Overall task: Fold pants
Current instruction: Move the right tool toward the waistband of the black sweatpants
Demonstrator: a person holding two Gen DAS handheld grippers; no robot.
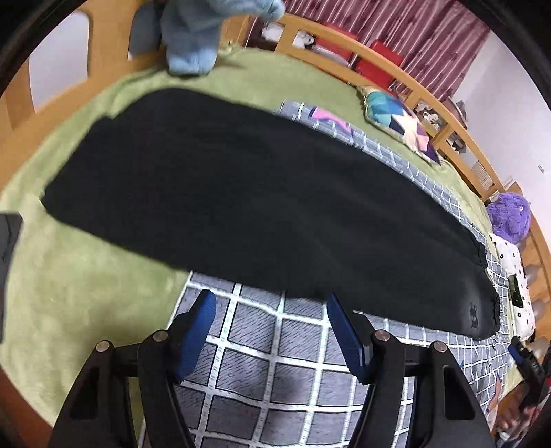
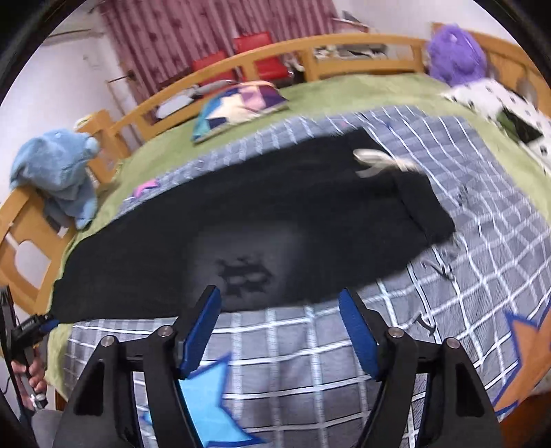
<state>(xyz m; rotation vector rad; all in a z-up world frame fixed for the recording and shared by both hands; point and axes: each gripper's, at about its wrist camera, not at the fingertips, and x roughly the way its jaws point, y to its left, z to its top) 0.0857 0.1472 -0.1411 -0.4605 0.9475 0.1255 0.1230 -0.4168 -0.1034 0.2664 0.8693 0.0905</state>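
Black pants [image 1: 258, 193] [image 2: 206, 213] lie flat and stretched across a grey checked blanket [image 1: 275, 362] [image 2: 482, 241] on a green bedspread [image 1: 69, 293]. The waistband with its white drawstring [image 2: 378, 162] is at the right end. My left gripper [image 1: 269, 298] is open, its blue pads at the pants' near edge, nothing pinched. My right gripper [image 2: 279, 293] is open too, its tips over the near edge just below a small printed logo [image 2: 244, 272]. At each view's side edge the other gripper [image 1: 527, 362] [image 2: 34, 327] shows, held in a hand.
A wooden rail [image 1: 378, 58] [image 2: 241, 58] rings the bed. A blue plush toy [image 1: 193, 31] [image 2: 58, 165] sits at the pants' leg end. A patchwork cushion [image 1: 396, 117] [image 2: 241, 103], a purple plush [image 1: 509, 217] [image 2: 454, 51] and a white dotted pillow [image 2: 489, 100] lie farther back.
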